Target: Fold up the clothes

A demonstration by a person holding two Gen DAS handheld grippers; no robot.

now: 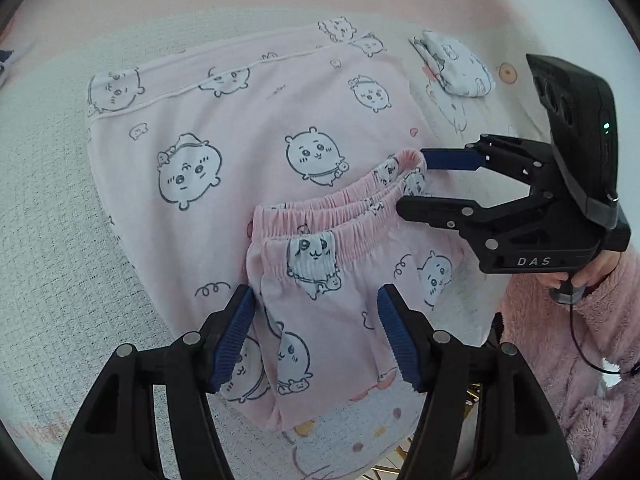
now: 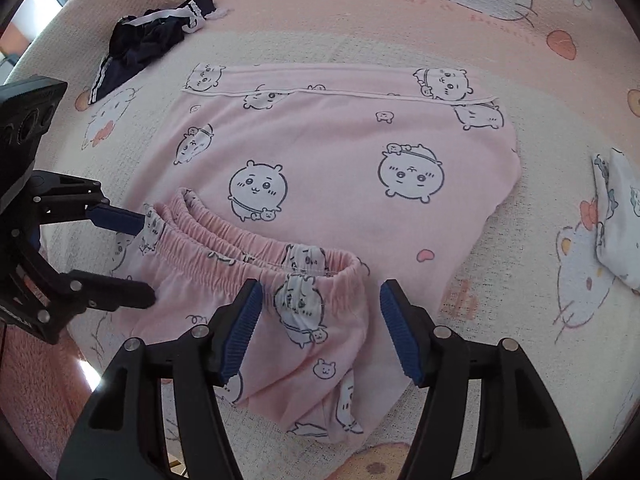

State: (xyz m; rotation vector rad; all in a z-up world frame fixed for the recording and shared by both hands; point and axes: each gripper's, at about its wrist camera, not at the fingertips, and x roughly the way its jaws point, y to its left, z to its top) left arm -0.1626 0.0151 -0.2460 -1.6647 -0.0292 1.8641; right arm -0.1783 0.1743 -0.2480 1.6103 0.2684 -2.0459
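A folded pink pyjama top point(image 1: 240, 128) point(image 2: 340, 152) with white cartoon animals lies flat on the bedspread. Pink pyjama pants point(image 1: 352, 264) point(image 2: 224, 280) of the same print rest on its near edge, their elastic waistband bunched and facing the top. My left gripper point(image 1: 314, 296) point(image 2: 146, 258) is open and straddles one end of the pants by the waistband. At the other end of the waistband my right gripper point(image 2: 320, 288) point(image 1: 412, 182) is open too. Fabric lies between each pair of pads, and the pads do not press on it.
A dark navy garment with white trim point(image 2: 148, 40) lies crumpled at the back left. A small folded white printed cloth point(image 2: 620, 220) point(image 1: 456, 68) sits to the right. The cartoon-cat bedspread point(image 2: 440, 8) covers everything. A fluffy pink sleeve point(image 1: 592, 320) is beside the bed's near edge.
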